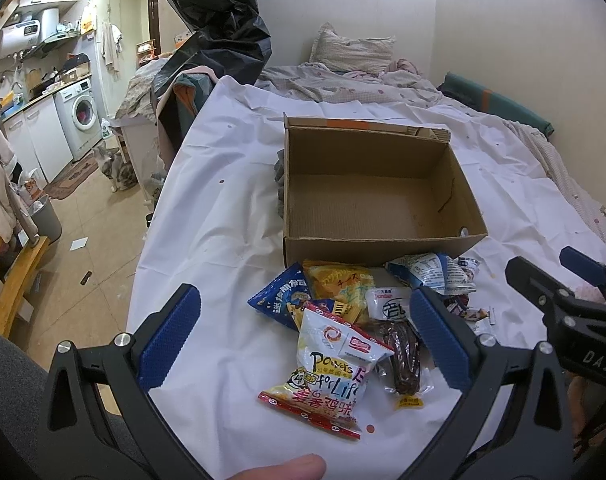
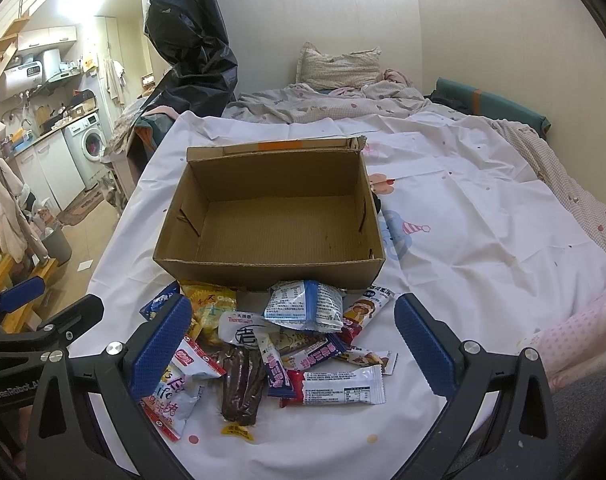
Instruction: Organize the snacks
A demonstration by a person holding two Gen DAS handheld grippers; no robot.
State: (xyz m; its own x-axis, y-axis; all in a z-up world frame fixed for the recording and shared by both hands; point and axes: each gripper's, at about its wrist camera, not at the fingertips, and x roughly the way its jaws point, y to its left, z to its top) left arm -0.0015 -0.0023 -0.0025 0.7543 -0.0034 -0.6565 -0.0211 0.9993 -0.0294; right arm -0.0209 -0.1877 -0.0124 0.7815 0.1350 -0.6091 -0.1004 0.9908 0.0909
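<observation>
Crinkly snack packets, corrugated box

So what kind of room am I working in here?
Most likely a small studio flat: the cardboard box and snack packets sit on a bed under a white sheet, with a pillow at the wall, and a washing machine in a kitchen corner of the same room.

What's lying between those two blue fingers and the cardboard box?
A heap of snack packets on the white sheet, before the empty cardboard box; both wrist views show it.
</observation>
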